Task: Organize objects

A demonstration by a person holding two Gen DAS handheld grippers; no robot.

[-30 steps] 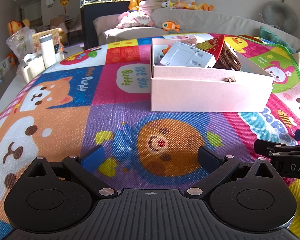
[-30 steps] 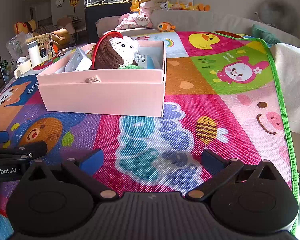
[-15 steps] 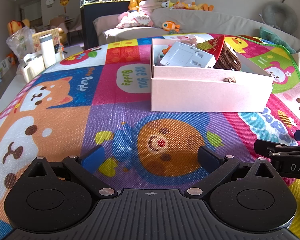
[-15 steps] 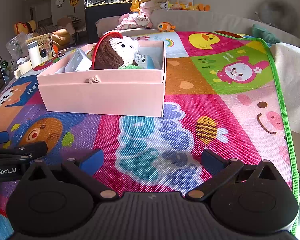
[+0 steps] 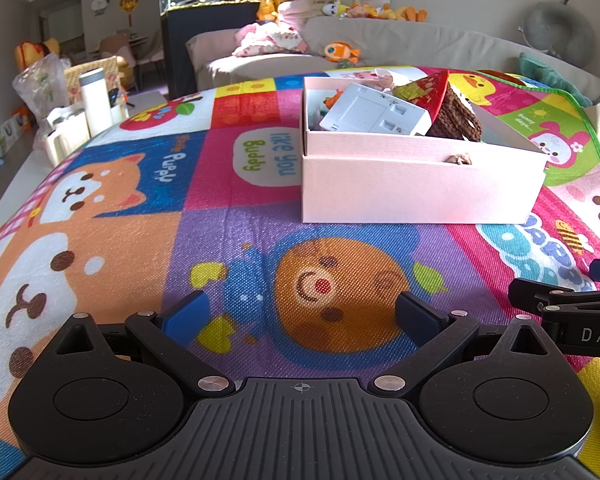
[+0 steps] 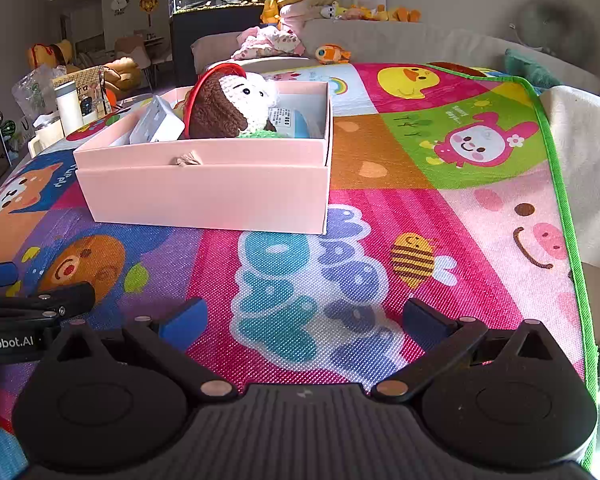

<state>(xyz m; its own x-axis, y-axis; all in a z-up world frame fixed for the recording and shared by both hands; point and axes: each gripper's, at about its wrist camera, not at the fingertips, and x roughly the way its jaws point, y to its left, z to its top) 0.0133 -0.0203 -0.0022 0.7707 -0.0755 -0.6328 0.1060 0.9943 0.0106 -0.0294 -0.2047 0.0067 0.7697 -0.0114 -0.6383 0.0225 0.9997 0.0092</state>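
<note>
A pink open box (image 5: 416,188) stands on the colourful play mat (image 5: 100,240); it also shows in the right wrist view (image 6: 208,196). In it lie a white flat device (image 5: 374,114), a crocheted doll with brown hair (image 6: 232,106) and a blue-and-white item (image 6: 290,122). My left gripper (image 5: 300,316) is open and empty, low over the mat in front of the box. My right gripper (image 6: 306,320) is open and empty, to the right of the left one, also in front of the box.
The mat's green edge (image 6: 560,184) runs along the right, with a white cloth (image 6: 588,152) beyond it. A white bottle (image 5: 96,100) and bags stand off the mat at the left. A sofa with plush toys (image 5: 340,50) lies behind.
</note>
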